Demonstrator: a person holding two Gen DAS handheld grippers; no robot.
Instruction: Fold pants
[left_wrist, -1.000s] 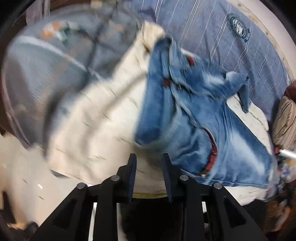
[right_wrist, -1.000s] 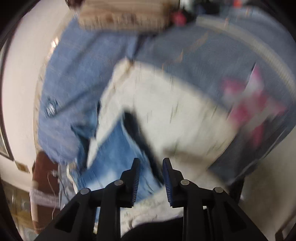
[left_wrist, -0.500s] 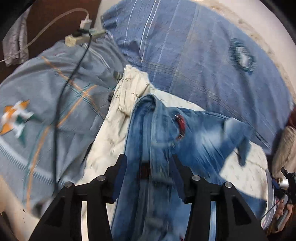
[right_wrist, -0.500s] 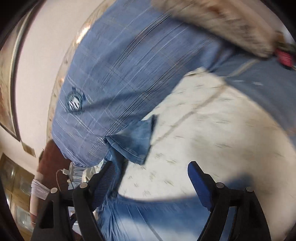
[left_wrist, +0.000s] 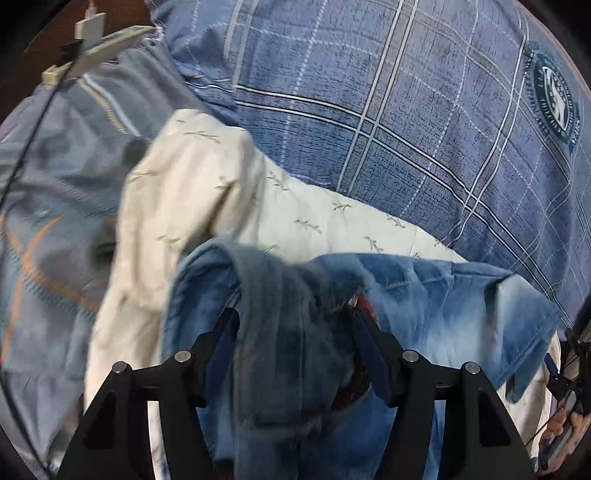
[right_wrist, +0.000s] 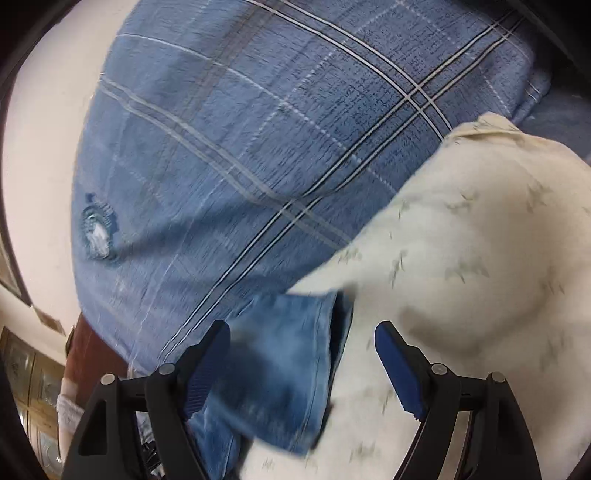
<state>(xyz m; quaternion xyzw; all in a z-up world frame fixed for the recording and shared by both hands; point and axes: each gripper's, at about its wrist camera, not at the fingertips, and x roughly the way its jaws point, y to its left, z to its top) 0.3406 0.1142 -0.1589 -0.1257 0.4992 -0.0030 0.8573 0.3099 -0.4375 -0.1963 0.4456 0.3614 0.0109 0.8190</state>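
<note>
Bed beneath: cream quilt (left_wrist: 306, 206), blue plaid pillow (left_wrist: 406, 110). Jeans (left_wrist: 424, 306) lie bunched on quilt. Your left tool (left_wrist: 295, 347) spread wide around waistband; right tool (right_wrist: 303, 354) parted over leg hem.

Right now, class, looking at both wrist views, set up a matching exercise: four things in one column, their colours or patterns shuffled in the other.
Things:
1. jeans
2. pillow
3. quilt
4. power strip

Descriptions:
A. cream with small leaf sprigs
B. faded blue denim
C. white, with a plug in it
D. blue with crossing check lines and a round badge

Pairs: 1-B, 2-D, 3-A, 4-C
</note>
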